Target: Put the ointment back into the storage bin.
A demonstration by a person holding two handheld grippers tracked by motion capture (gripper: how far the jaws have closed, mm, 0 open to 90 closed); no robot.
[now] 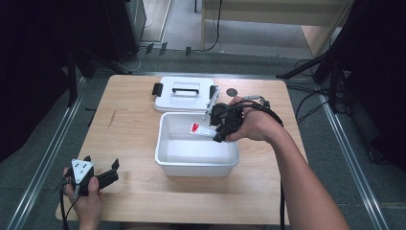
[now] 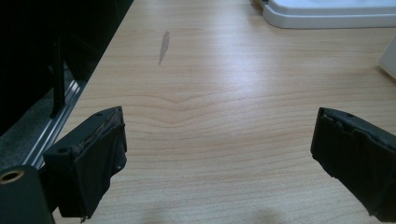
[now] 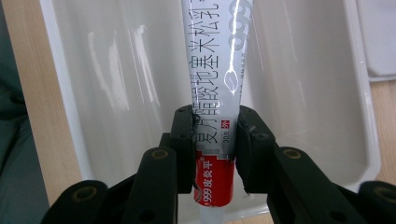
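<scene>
A white and red ointment tube (image 3: 215,88) with printed characters hangs over the white plastic bin (image 1: 172,165); my right gripper (image 3: 215,135) is shut on its lower, red-banded part. From the high view the tube (image 1: 201,129) lies slanted above the bin's far right corner, held by the right gripper (image 1: 220,125). My left gripper (image 1: 103,173) rests low at the table's near left corner, its jaws wide apart (image 2: 215,149) with only bare wood between them.
The bin's white lid (image 1: 184,98) with a black handle lies flat behind the bin. The lid's edge (image 2: 327,16) also appears far off in the left gripper view. A metal rail (image 1: 45,163) runs along the table's left side.
</scene>
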